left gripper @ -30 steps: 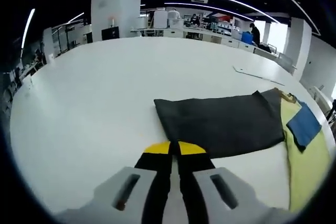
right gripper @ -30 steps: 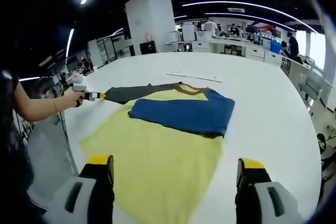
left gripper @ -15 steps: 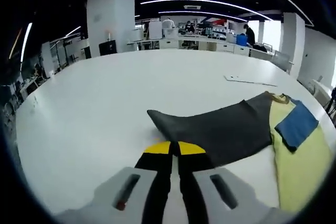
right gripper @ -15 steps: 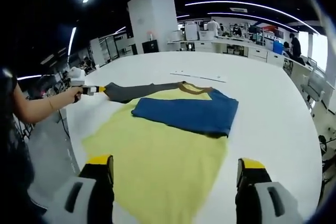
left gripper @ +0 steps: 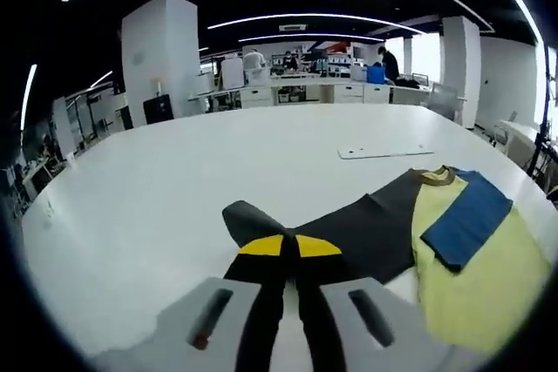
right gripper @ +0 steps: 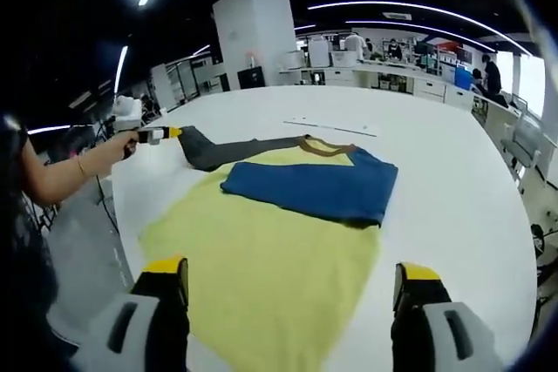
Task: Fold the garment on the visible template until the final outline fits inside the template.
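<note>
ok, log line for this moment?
left gripper shut on dark sleeve, lifted | right gripper open above yellow garment

The garment (right gripper: 270,259) was seen as plain pale yellow across its body, with no print. One sleeve (right gripper: 309,189) folded over it was solid blue, and the other sleeve (left gripper: 357,233) was dark charcoal grey. The collar (right gripper: 327,149) appeared olive-brown, though it was small in both views. The table (left gripper: 157,189) was plain white. Yellow tips on black jaws were shown by the left gripper (left gripper: 289,246) and the right gripper (right gripper: 292,280), above light grey bodies.
</note>
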The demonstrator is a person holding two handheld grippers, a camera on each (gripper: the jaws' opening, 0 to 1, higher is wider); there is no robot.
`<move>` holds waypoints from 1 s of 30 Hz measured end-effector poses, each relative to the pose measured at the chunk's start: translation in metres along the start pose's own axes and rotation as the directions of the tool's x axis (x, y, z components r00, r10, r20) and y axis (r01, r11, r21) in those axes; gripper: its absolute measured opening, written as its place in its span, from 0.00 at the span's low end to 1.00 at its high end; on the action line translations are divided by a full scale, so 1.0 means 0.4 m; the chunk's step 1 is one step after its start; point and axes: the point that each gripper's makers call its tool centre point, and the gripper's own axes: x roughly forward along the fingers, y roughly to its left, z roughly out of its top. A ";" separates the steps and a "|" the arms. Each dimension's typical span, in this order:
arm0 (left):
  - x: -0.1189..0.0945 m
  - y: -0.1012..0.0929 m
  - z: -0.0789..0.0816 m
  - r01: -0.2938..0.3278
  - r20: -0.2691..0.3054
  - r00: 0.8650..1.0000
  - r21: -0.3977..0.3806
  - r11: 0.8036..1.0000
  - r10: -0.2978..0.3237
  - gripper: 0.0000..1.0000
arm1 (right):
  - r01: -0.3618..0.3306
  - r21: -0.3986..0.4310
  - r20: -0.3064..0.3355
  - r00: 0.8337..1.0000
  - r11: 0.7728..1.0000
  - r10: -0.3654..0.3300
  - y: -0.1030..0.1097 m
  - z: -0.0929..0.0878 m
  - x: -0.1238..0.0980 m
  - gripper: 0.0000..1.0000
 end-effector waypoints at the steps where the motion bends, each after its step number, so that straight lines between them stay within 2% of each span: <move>1: 0.002 -0.005 0.004 0.004 0.001 1.000 0.001 1.000 -0.004 0.00 | -0.001 0.000 0.001 1.000 1.000 0.001 0.000 0.000 -0.001 0.98; 16: 0.019 -0.120 0.083 0.093 0.038 0.995 0.049 0.995 -0.095 0.00 | -0.019 -0.012 0.009 1.000 1.000 0.019 0.012 -0.005 -0.014 0.99; 30: 0.040 -0.267 0.179 0.189 0.076 0.977 0.124 0.974 -0.199 0.00 | -0.019 0.004 0.016 1.000 1.000 0.019 0.004 -0.017 -0.020 0.99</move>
